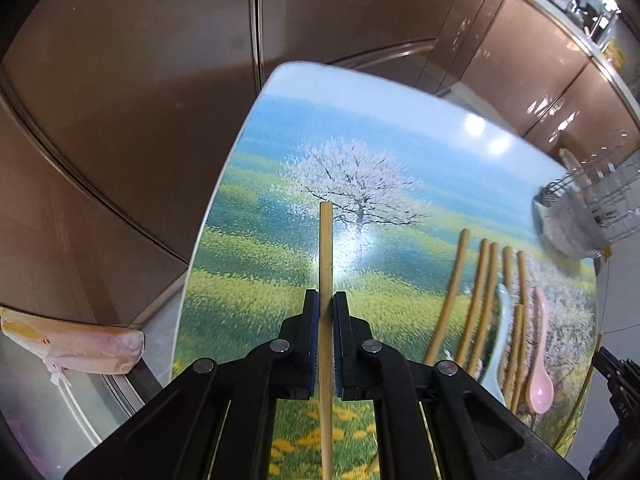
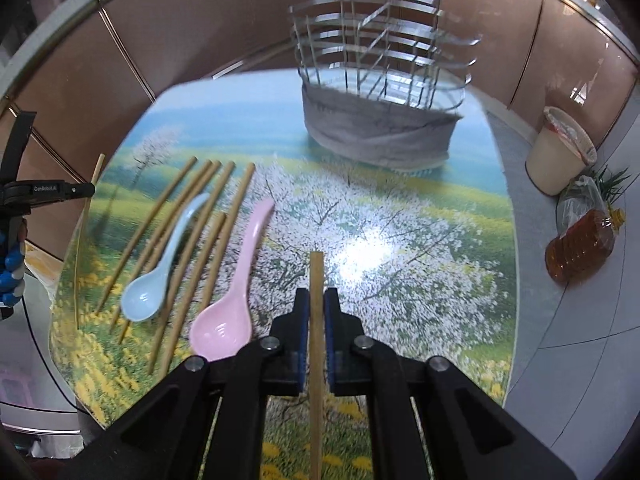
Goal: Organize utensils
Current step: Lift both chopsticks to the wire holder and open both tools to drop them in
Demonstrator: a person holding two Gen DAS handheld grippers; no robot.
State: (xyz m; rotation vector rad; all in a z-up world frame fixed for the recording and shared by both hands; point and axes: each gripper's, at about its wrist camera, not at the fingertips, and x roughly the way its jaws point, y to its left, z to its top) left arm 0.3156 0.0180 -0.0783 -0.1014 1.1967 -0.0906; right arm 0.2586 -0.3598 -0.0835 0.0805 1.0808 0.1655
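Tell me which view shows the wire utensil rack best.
The right wrist view: the wire utensil rack stands nearly whole beyond the spoons, though blurred. The left wrist view catches only a blurred part of it at the right edge.

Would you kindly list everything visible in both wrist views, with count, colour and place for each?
table: one, printed with a blossoming tree and meadow, under everything
loose chopsticks: about six, tan, lying side by side on the table's left part in the right wrist view
blue spoon: one, pale blue, lying among the loose chopsticks
pink spoon: one, pink, beside the chopsticks
wire rack: one, silver, grey cloth round its base, at the table's far end
bin: one, cream, on the floor
oil bottle: one, amber, on the floor
left gripper: black, shut on one chopstick
right gripper: black, shut on another chopstick
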